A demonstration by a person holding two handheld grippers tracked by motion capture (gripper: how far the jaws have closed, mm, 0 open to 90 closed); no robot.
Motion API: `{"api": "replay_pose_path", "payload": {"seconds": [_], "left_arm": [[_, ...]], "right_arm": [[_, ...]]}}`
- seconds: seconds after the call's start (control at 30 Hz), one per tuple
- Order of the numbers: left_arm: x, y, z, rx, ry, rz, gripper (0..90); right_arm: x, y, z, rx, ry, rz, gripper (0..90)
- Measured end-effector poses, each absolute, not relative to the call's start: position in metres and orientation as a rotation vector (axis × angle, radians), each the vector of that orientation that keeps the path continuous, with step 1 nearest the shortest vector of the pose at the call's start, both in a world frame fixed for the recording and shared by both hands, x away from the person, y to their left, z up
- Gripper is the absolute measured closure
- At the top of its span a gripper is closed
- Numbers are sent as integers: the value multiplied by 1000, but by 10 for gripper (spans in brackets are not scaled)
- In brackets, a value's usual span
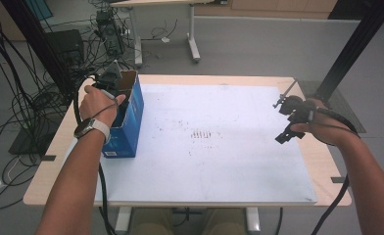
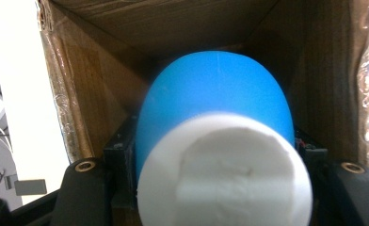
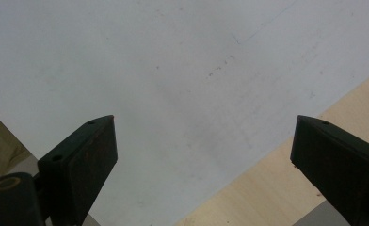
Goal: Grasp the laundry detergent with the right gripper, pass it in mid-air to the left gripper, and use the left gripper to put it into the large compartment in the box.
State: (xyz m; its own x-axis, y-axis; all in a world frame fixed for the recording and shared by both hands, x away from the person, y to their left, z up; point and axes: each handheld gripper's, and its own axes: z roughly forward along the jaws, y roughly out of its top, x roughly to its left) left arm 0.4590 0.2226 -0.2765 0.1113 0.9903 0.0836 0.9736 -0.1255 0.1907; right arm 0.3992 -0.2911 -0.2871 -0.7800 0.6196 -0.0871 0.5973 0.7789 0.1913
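Left gripper (image 1: 112,81) pinches blue-and-white bottle (image 2: 218,141) inside the cardboard box (image 1: 130,115), long axis pointing into it. Right gripper (image 3: 204,155) spread, well apart over white sheet (image 3: 173,70).

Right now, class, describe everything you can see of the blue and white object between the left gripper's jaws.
The blue and white object has a rounded, smooth blue body, matte like plastic or rubber, and a round white end with a rough, foam-like face turned toward the camera. It sits clamped between the left gripper's black jaws, pointing into the open cardboard box, whose brown walls surround it. Whether it touches the box is unclear.
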Motion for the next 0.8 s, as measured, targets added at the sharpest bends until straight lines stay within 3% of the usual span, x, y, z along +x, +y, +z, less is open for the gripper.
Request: {"api": "replay_pose_path", "payload": {"seconds": [0.8], "left_arm": [[458, 224, -276, 2268, 2017, 290, 367]], "right_arm": [[399, -291, -286, 968, 2823, 232, 77]]}}
